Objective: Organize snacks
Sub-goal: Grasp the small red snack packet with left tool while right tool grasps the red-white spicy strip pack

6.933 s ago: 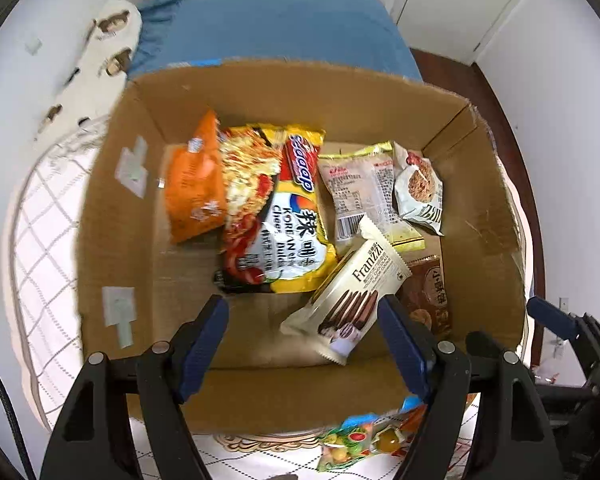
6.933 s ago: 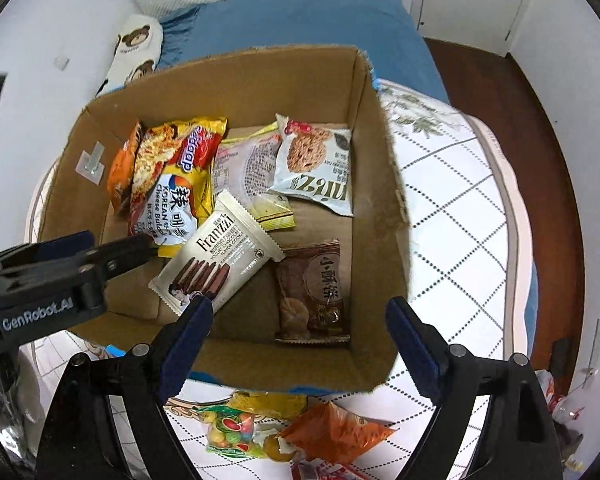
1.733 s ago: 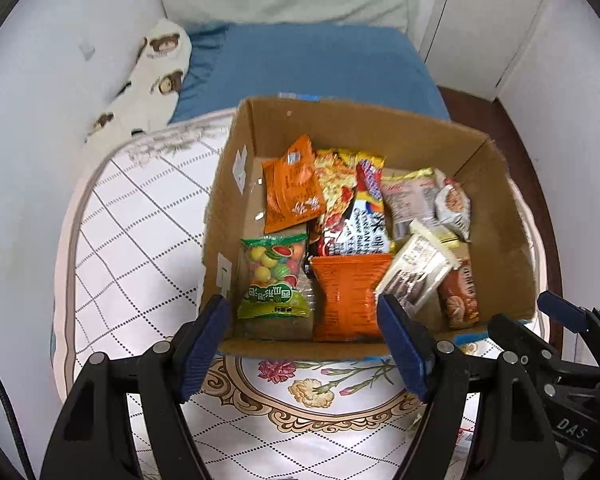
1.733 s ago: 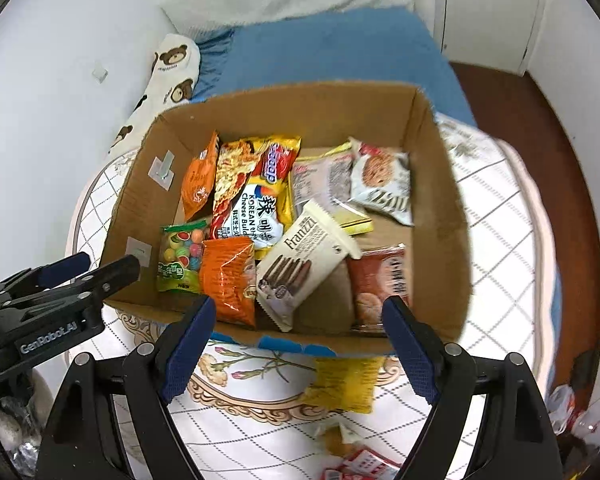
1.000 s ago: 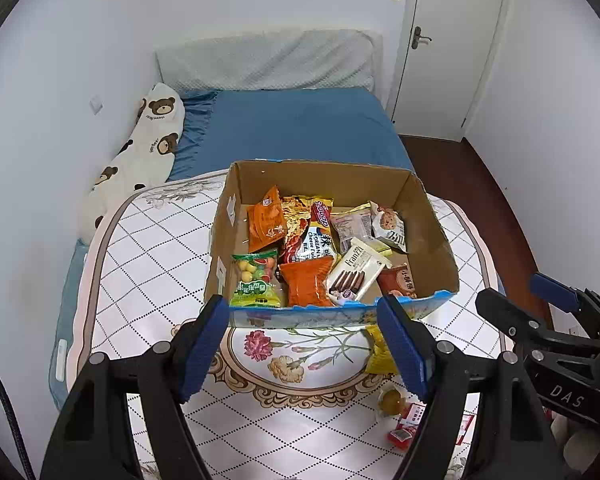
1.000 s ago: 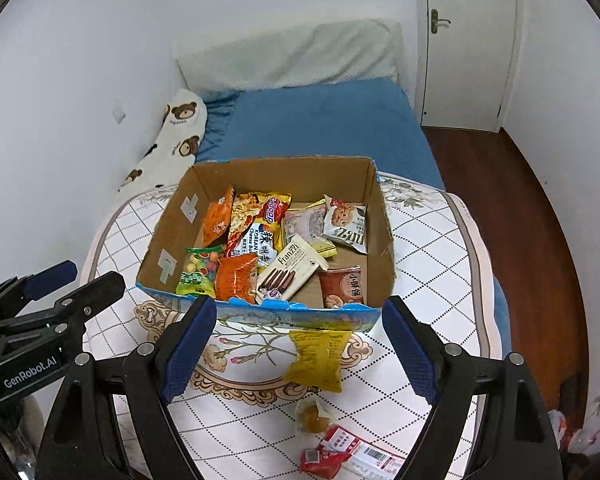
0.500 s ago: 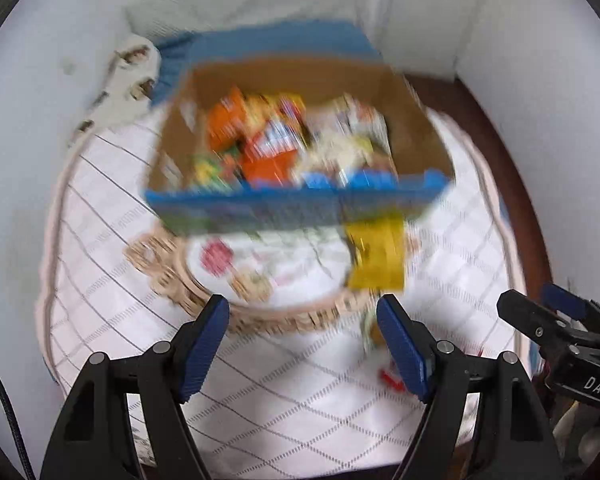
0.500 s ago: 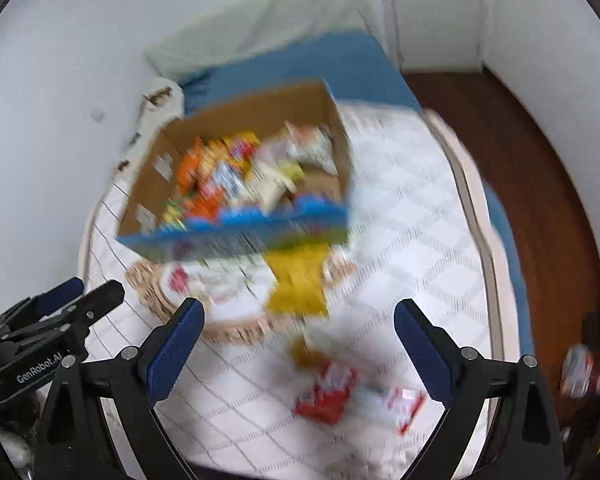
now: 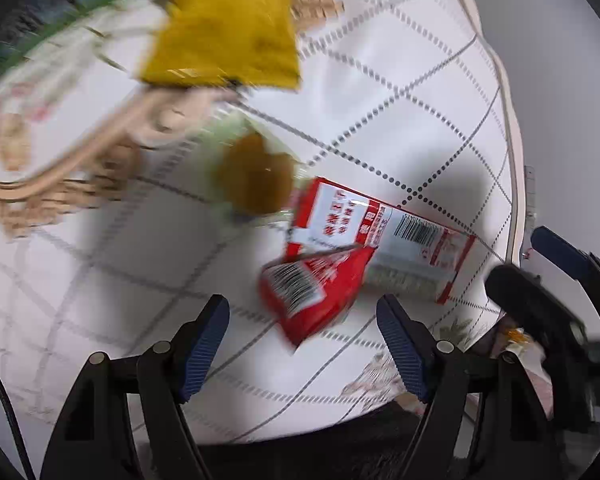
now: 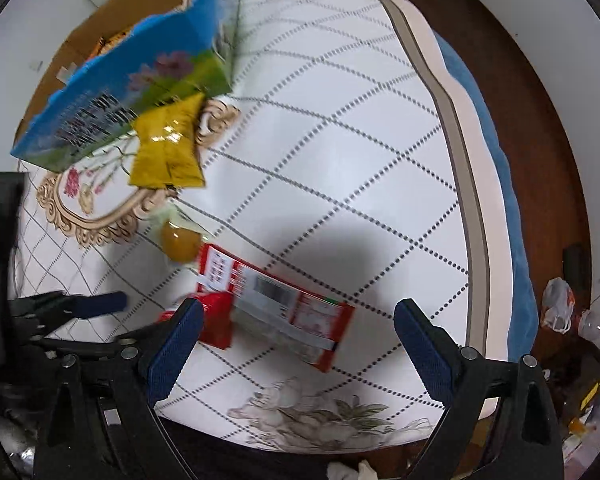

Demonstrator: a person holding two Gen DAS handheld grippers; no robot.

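Note:
Several snacks lie loose on the white quilted table (image 10: 360,128). A small red packet (image 9: 314,290) lies partly over a longer red and white packet (image 9: 384,234), with a round amber sweet in clear wrap (image 9: 256,180) and a yellow packet (image 9: 224,28) beyond. My left gripper (image 9: 303,330) is open and empty, low over the small red packet. My right gripper (image 10: 298,338) is open and empty, over the red and white packet (image 10: 284,304). The cardboard box (image 10: 140,76) of snacks stands at the far left, with the yellow packet (image 10: 168,148) against its front.
The table's near edge (image 10: 340,436) runs just under the grippers, with dark floor below. The bed with a blue cover (image 10: 496,160) lies beyond the table on the right. Bags (image 10: 556,304) and clutter sit on the brown floor at far right.
Both grippers have dropped down and forward from a high view of the whole table to just above the loose packets near its front edge. Both stayed open.

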